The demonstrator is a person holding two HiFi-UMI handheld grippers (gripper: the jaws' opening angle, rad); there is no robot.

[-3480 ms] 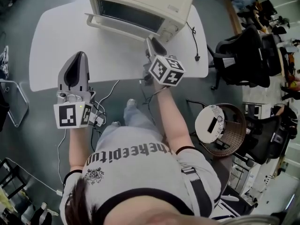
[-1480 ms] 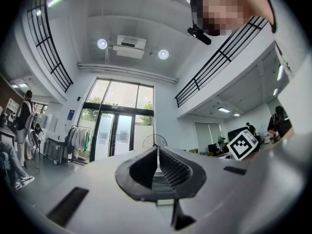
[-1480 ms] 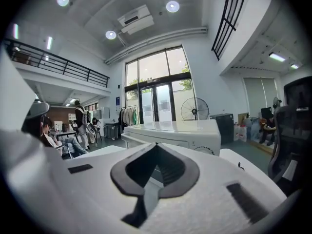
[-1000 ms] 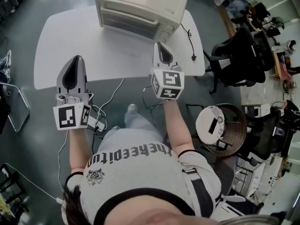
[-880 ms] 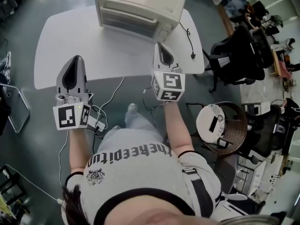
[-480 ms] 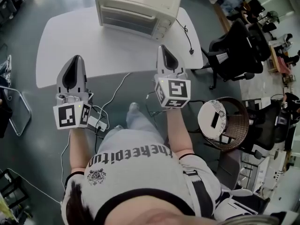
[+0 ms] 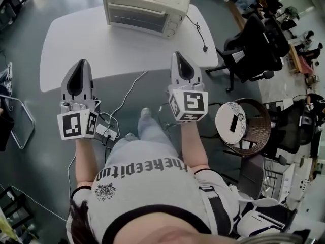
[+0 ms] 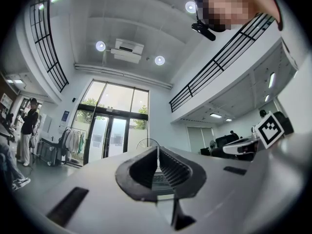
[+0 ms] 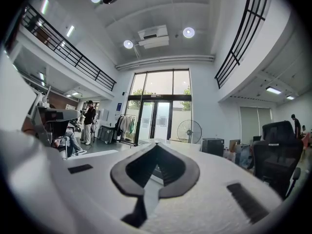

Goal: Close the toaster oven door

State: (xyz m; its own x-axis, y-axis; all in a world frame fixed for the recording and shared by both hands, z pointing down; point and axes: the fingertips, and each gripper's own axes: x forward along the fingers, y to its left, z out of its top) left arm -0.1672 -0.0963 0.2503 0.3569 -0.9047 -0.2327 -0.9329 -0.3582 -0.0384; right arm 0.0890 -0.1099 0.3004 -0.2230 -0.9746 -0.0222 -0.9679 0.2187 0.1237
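Standing on the white table [image 7: 76, 44], cream toaster oven [image 7: 147, 1], door [image 7: 136, 18] shut flush, left gripper [image 7: 82, 63] and right gripper [image 7: 179, 55] clenched, nothing held.

Toaster oven [image 7: 147, 6] rear cut off by top edge; knobs [image 7: 172, 24] too small to read.

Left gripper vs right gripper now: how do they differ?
Position: the left gripper shows over the near-left edge of the table; the right gripper over its near-right, closer to the toaster oven.
Pose: the left gripper points straight ahead; the right gripper angles slightly left, toward the oven.
Shared: both are shut, empty and touching nothing.
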